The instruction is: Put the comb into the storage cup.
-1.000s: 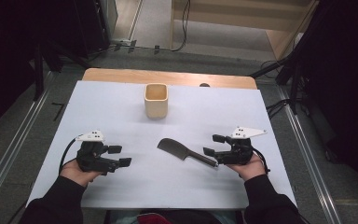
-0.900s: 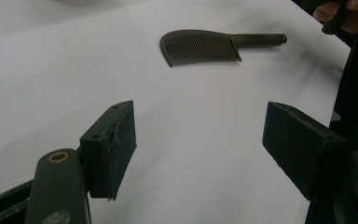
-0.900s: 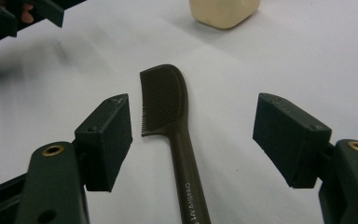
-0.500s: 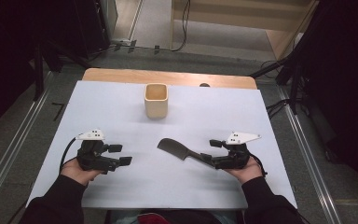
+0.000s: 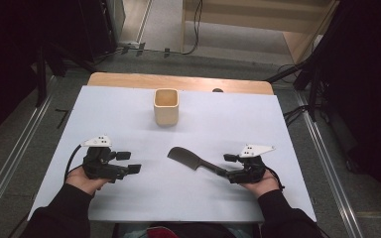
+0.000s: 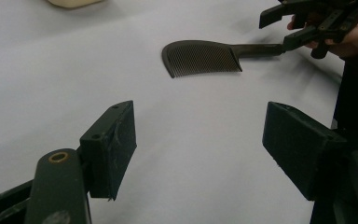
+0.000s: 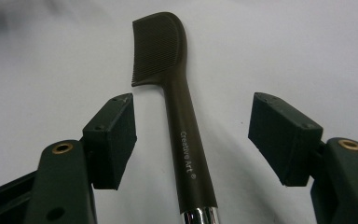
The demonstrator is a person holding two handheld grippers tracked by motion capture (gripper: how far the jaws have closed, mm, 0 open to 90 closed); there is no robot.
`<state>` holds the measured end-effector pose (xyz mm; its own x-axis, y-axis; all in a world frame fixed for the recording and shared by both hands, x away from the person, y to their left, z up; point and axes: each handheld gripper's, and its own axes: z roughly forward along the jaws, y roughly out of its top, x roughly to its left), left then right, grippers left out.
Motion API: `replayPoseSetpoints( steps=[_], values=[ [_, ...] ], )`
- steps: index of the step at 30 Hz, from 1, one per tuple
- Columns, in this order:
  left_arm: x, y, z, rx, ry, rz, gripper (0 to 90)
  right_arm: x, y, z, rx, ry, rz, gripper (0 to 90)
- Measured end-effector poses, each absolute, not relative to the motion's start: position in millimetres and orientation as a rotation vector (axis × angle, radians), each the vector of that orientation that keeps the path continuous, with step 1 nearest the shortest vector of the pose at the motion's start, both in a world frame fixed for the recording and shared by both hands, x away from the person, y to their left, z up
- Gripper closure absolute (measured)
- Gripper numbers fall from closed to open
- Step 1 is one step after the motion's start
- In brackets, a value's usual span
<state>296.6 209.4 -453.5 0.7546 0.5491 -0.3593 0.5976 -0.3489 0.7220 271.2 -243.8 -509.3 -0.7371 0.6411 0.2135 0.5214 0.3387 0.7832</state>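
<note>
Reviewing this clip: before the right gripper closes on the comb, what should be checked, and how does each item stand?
1. Right gripper open: ok.
2. Comb handle lies between its fingers: ok.
3. Handle centred in the gap: roughly, slightly toward one finger.
4. Comb flat on the table: ok.
5. Left gripper open and apart from the comb: ok.
6. Cup away from the comb: ok.

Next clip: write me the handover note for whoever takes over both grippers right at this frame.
Right gripper: open, jaws either side of the comb handle, not closed on it.
Left gripper: open, holds nothing, resting on the table to the left.
The comb lies flat at mid-table; the beige cup stands upright farther back.
Done: right gripper lined up on the handle.
Left: close and lift; the cup is probably where the comb goes.
</note>
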Motion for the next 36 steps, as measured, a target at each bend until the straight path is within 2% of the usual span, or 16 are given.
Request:
replayPoseSetpoints(
  steps=[5,19,29,33,36],
  values=[
    [299,206,-454,2.027,0.86,-0.071,26.1,268,-247,-513,1.066,2.462,1.335,32.1],
    [301,204,-454,2.033,0.854,-0.072,26.2,262,-237,-523,0.977,2.558,1.203,45.1],
    [301,204,-454,2.036,0.854,-0.073,26.2,260,-235,-523,0.968,2.526,1.158,56.2],
    [301,204,-454,2.036,0.854,-0.072,26.2,259,-233,-523,0.982,2.496,1.13,64.6],
    [301,204,-454,2.036,0.854,-0.072,26.2,258,-233,-523,0.988,2.497,1.136,66.1]
  ],
)
